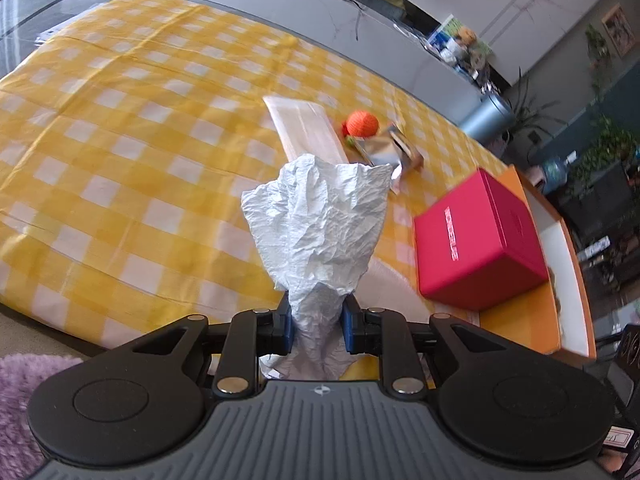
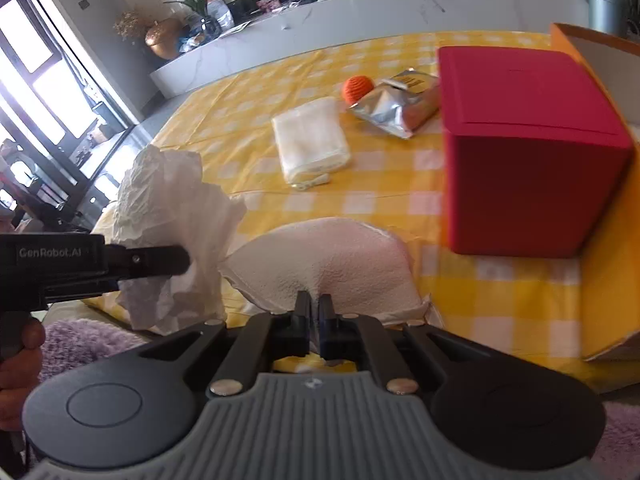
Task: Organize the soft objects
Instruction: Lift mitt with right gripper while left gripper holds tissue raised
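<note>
While the left hand-held gripper (image 1: 317, 326) is clamped on a crumpled white tissue (image 1: 320, 224) held above the checked desk (image 1: 120, 140), the right hand-held gripper (image 2: 315, 320) pinches the near edge of a white paper towel (image 2: 332, 260) lying beside the red box (image 2: 528, 148).
</note>
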`<state>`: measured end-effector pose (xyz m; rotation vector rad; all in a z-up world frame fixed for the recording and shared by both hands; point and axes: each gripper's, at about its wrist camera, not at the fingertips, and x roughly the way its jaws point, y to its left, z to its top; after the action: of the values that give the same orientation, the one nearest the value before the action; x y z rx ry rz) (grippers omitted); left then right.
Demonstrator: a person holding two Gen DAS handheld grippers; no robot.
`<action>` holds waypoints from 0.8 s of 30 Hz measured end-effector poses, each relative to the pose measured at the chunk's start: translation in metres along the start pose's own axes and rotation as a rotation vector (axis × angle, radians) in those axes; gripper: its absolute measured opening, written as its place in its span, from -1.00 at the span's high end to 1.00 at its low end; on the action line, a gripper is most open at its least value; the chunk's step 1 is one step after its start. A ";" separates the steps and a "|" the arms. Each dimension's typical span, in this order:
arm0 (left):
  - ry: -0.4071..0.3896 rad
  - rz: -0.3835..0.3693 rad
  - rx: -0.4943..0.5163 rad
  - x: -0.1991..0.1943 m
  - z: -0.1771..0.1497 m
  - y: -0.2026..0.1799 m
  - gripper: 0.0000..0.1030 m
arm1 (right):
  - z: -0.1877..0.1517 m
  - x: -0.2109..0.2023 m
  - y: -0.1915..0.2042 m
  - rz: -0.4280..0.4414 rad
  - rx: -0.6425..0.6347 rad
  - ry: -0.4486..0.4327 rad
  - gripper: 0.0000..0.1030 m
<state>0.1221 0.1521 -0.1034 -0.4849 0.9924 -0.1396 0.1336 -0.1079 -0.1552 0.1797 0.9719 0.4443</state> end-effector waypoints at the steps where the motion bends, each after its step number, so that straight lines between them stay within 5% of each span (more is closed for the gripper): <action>1: 0.016 -0.005 0.002 0.005 -0.002 -0.002 0.51 | -0.001 -0.001 0.000 -0.033 -0.025 -0.010 0.97; 6: 0.077 0.000 0.049 0.026 -0.012 -0.019 0.51 | -0.010 0.005 -0.013 -0.126 -0.057 0.012 0.89; 9: 0.088 0.014 0.067 0.031 -0.014 -0.024 0.51 | -0.012 0.005 -0.023 -0.139 -0.035 0.019 0.68; 13: 0.091 0.026 0.057 0.035 -0.016 -0.023 0.51 | -0.008 -0.001 -0.031 -0.126 0.009 -0.050 -0.25; 16: 0.083 0.034 0.048 0.034 -0.015 -0.019 0.51 | -0.004 0.004 -0.032 -0.199 -0.002 -0.075 -0.84; 20: 0.094 0.047 0.036 0.037 -0.015 -0.014 0.50 | 0.006 0.019 -0.051 -0.209 0.076 -0.048 -0.67; 23: 0.093 0.042 0.038 0.036 -0.016 -0.015 0.50 | 0.009 0.030 -0.066 -0.160 0.177 -0.007 -0.12; 24: 0.092 0.039 0.037 0.036 -0.016 -0.015 0.50 | 0.009 0.032 -0.069 -0.149 0.192 0.005 0.28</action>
<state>0.1300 0.1218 -0.1310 -0.4282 1.0865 -0.1461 0.1755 -0.1549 -0.1979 0.2775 1.0257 0.2143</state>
